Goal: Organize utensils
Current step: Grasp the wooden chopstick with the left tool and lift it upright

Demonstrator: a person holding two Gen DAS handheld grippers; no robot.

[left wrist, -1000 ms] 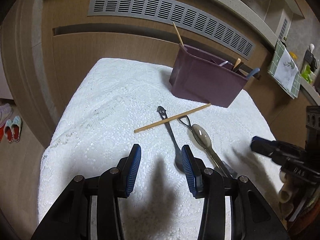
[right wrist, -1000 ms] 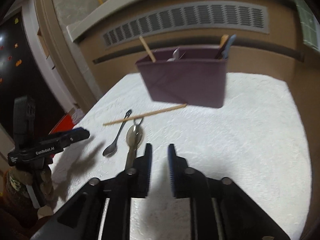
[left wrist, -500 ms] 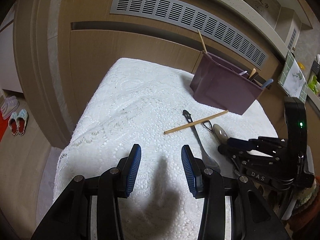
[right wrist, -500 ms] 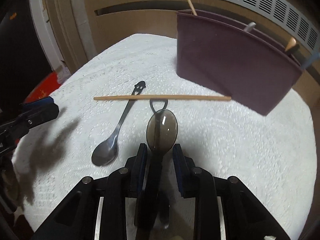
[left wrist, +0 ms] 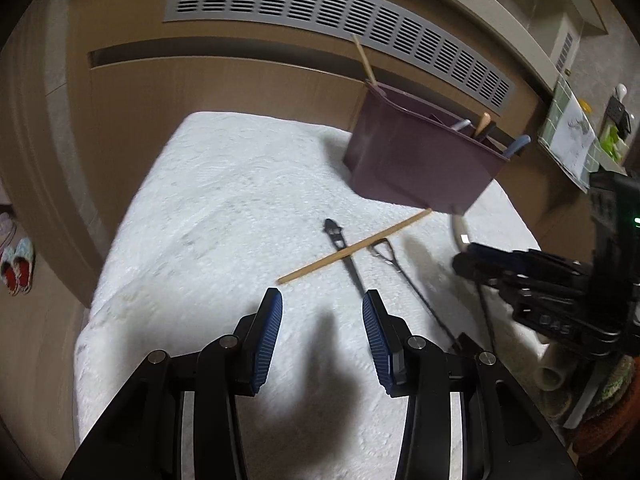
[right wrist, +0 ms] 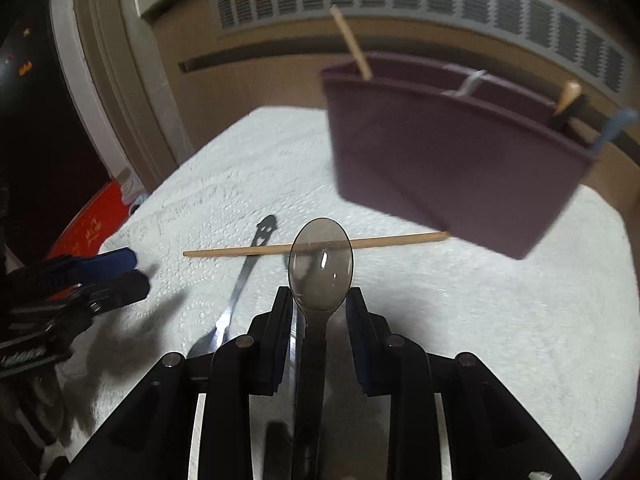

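Two grippers were in use, and I carried one in each hand. My right gripper was clenched on the handle of a translucent grey plastic spoon, the bowl projecting forward beyond the fingertips and lifted clear of the white lace cloth. My left gripper stood released with nothing between its blue pads, hovering low over the near part of the cloth.

Remaining items on the cloth:
1. A wooden chopstick, lying flat, its far tip just beside the base of the purple organizer.
2. A metal spoon with a cut-out face at the handle end, lying under the chopstick and crossed by it.

The organizer stood at the far side of the cloth. It already held one upright chopstick in its left end and several handles toward its right end; which compartment each occupied I could not tell exactly.

Step in hand, as I judged it: transport of the grey spoon to the organizer, pickup complete. The next move called for raising the spoon above the rim, tipping it toward vertical, choosing the compartment with the other spoon handles, and releasing only once it was inside the walls. The grip was on a narrow handle, so rotation in the pads was the risk. The left gripper was well placed for the chopstick or metal spoon afterwards.
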